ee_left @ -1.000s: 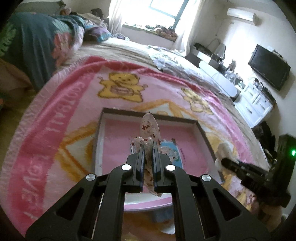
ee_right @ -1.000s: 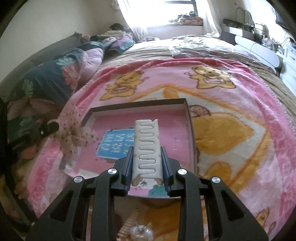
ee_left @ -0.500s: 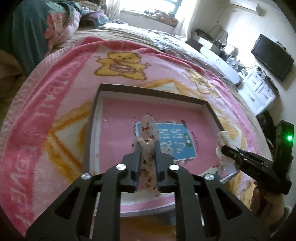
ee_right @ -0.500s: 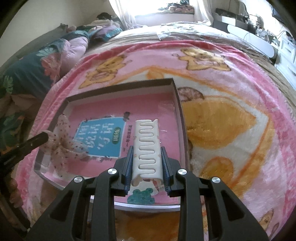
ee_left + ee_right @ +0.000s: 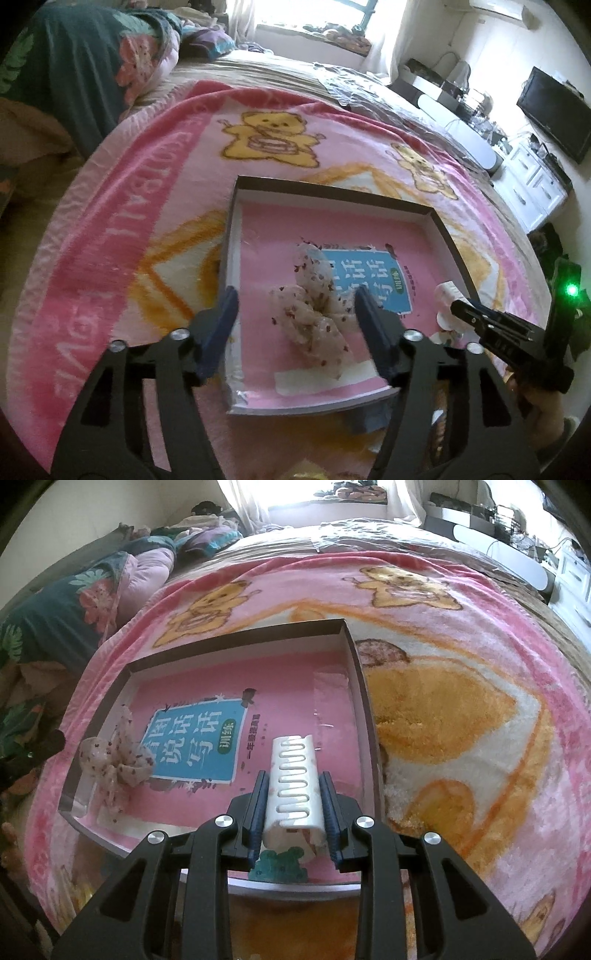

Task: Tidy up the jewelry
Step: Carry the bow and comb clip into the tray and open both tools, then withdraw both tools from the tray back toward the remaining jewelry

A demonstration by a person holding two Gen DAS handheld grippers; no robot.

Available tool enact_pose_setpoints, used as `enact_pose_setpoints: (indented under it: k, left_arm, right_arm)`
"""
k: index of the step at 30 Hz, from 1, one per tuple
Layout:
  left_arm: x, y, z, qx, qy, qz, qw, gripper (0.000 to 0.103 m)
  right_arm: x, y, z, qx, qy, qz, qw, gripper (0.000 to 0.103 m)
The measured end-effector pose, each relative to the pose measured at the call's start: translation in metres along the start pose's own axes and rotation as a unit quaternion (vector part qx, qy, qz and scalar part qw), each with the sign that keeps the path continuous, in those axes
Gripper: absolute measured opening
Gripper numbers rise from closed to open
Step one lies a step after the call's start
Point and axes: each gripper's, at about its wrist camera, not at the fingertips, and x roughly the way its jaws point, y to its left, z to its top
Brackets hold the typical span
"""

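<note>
A shallow dark-rimmed box (image 5: 332, 192) with a pink printed bottom lies on the bed. A sheer spotted bow (image 5: 314, 314) rests inside its near left corner, between the fingers of my left gripper (image 5: 295, 299). Those jaws are opening and the pads stand clear of the bow. The right wrist view shows the same bow (image 5: 118, 764) lying in the box (image 5: 240, 635). My right gripper (image 5: 293, 779) is shut on a white toothed hair clip (image 5: 295, 775), held just over the box's near right part. In the left wrist view that gripper (image 5: 458, 306) reaches in from the right.
The box sits on a pink blanket (image 5: 147, 221) with yellow bears. A dark floral quilt (image 5: 74, 74) is heaped at the far left. White drawers (image 5: 535, 184) and a wall television (image 5: 554, 110) stand beyond the bed's right side.
My left gripper opened wide and let go of the bow, which now lies in the box. My right gripper sank closer to the box, with the hair clip held throughout.
</note>
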Motion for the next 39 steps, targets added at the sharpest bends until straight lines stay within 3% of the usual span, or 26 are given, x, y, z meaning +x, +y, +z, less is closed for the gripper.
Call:
enact_pose_setpoints:
  k: [10, 15, 17, 23, 26, 39]
  left_arm:
    - [-0.030, -0.012, -0.002, 0.019, -0.024, 0.007, 0.9995, 0.082]
    - [-0.047, -0.013, -0.006, 0.007, -0.031, -0.004, 0.9995, 0.093]
    - [-0.055, -0.014, -0.006, 0.008, -0.042, 0.000, 0.9991, 0.094]
    - [-0.079, -0.015, -0.009, -0.001, -0.067, -0.004, 0.9978, 0.094]
    - [-0.088, -0.011, -0.013, -0.007, -0.075, 0.006, 0.9972, 0.094]
    - [-0.144, -0.012, -0.040, -0.020, -0.119, -0.013, 0.9926, 0.094]
  right_arm:
    - [-0.036, -0.005, -0.014, 0.015, -0.036, 0.016, 0.999, 0.061]
    - [-0.066, -0.003, -0.021, 0.009, -0.064, 0.018, 0.998, 0.068]
    - [-0.079, -0.003, -0.023, 0.010, -0.081, 0.021, 0.996, 0.079]
    - [-0.106, -0.002, -0.025, 0.008, -0.099, 0.034, 0.994, 0.080]
    - [-0.120, 0.000, -0.027, 0.007, -0.111, 0.038, 0.993, 0.087]
    - [-0.184, 0.010, -0.042, -0.011, -0.155, 0.055, 0.986, 0.088]
